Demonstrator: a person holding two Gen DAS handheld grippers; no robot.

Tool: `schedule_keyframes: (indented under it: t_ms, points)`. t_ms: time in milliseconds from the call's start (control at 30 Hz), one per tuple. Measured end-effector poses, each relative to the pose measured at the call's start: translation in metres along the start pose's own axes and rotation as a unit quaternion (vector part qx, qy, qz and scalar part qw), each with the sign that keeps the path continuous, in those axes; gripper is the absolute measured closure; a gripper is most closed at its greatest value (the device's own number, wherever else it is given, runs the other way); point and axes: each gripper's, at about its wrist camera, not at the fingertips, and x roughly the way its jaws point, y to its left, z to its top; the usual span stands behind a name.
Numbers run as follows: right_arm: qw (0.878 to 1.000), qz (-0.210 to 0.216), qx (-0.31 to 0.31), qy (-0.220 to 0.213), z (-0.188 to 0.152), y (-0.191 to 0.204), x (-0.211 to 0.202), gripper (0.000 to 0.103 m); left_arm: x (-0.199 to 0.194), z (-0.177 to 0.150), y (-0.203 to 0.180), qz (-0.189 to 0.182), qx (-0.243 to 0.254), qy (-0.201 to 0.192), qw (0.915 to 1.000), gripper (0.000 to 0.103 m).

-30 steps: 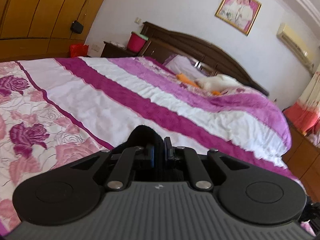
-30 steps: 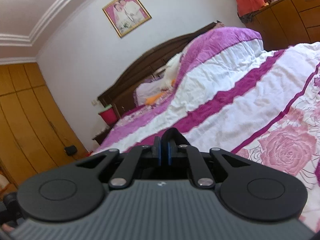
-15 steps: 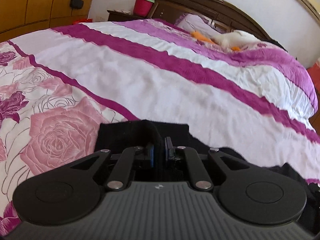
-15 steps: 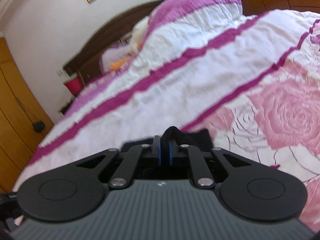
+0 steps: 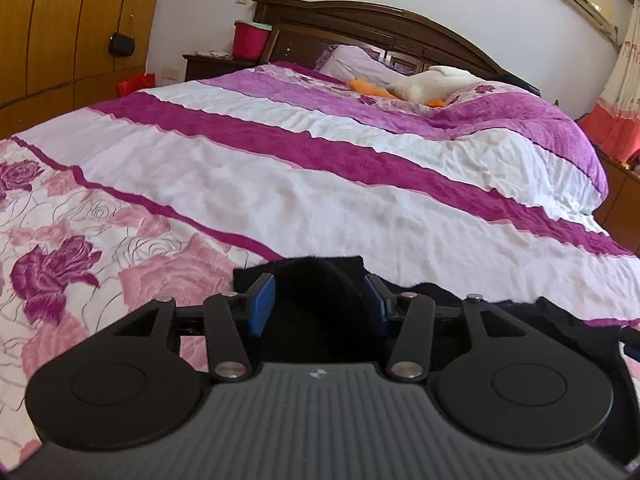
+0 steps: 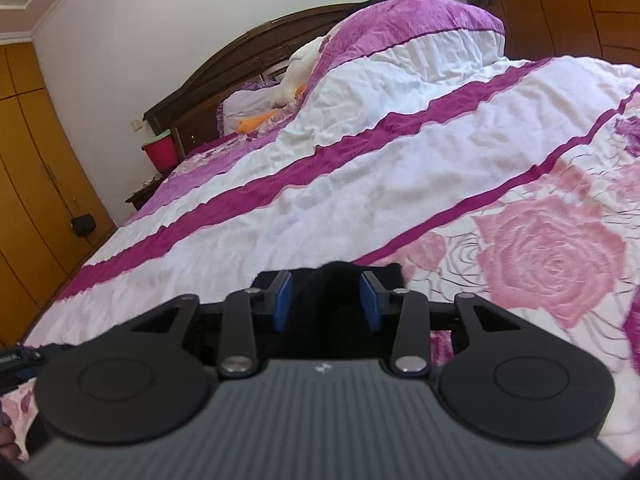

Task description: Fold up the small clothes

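Note:
A small black garment (image 5: pixel 560 320) lies on the flowered pink, white and purple bedspread (image 5: pixel 280 184), low at the near edge of both views. My left gripper (image 5: pixel 319 292) sits just over it. Its jaws are opening, and a hump of the black cloth stands between the blue pads (image 5: pixel 262 304) without being pressed. In the right wrist view the same garment (image 6: pixel 386 270) shows a flat corner past my right gripper (image 6: pixel 326 294). Those jaws are opening too, with a loose fold of cloth between them. Most of the garment is hidden under the gripper bodies.
A white plush duck (image 5: pixel 432 84) with orange parts and a pillow (image 5: pixel 352 60) lie by the dark headboard (image 5: pixel 360 20). A red bucket (image 5: pixel 252 40) stands on the nightstand. A wooden wardrobe (image 5: pixel 60 20) is on the left and a dresser (image 6: pixel 580 12) on the right.
Both grippers came down to the bedspread with the black cloth pinched in shut jaws. Now both sets of jaws stand apart and the cloth rests loose between them.

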Motion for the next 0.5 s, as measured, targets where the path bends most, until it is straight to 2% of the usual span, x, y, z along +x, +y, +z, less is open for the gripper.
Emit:
schedule_keyframes:
  t_ms: [133, 300, 400, 500]
  points:
    - [0.998, -0.041, -0.051, 0.016, -0.006, 0.005, -0.011, 0.062, -0.019, -0.008, -0.002, -0.014, 0.028, 0.004, 0.9995, 0.048]
    - [0.994, -0.008, -0.099, 0.050, -0.014, 0.008, -0.019, 0.062, -0.033, -0.024, -0.014, -0.035, 0.103, 0.015, 0.9940, 0.048]
    - [0.989, -0.008, -0.136, 0.058, -0.019, 0.017, -0.012, 0.063, -0.020, -0.032, -0.019, -0.035, 0.113, 0.048, 0.9918, 0.048]
    - [0.982, -0.006, -0.177, 0.066, -0.023, 0.028, -0.002, 0.063, -0.006, -0.037, -0.025, -0.027, 0.130, 0.054, 0.9897, 0.048]
